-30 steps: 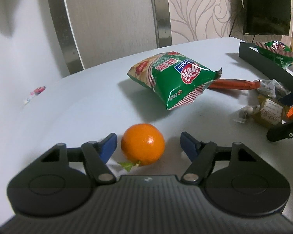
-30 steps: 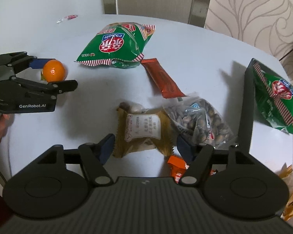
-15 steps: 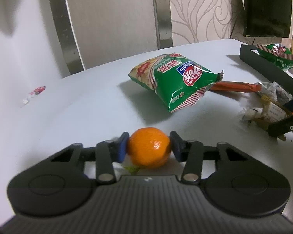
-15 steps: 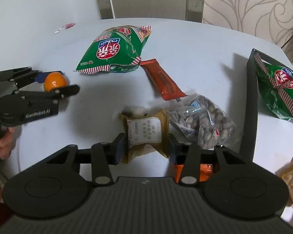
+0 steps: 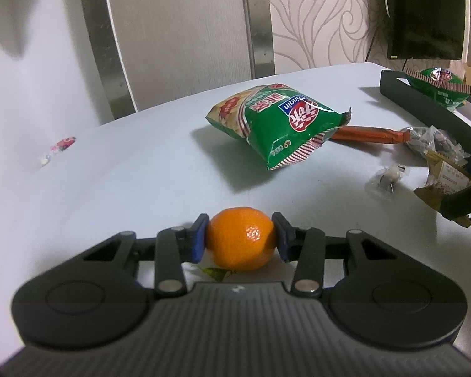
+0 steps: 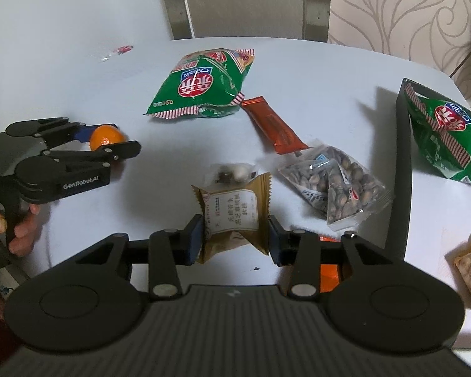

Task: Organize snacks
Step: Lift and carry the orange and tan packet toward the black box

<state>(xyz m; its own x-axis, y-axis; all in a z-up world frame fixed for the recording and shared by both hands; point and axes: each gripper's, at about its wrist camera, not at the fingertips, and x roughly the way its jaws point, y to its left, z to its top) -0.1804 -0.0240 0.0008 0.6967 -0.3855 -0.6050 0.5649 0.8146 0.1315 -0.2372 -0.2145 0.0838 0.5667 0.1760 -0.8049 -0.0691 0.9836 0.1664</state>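
Two grippers are working over the white surface (image 6: 314, 72): the left gripper (image 5: 240, 240) is clamping an orange mandarin (image 5: 240, 242) at the near left, while the right gripper (image 6: 234, 238) is closing its jaws on a gold pastry packet (image 6: 234, 216) near the middle. Lying farther off are a green chip bag (image 6: 204, 86), a red bar wrapper (image 6: 273, 124) and a clear seed pouch (image 6: 332, 182); a second green bag (image 6: 446, 135) is sitting in the black tray (image 6: 403, 169) at right.
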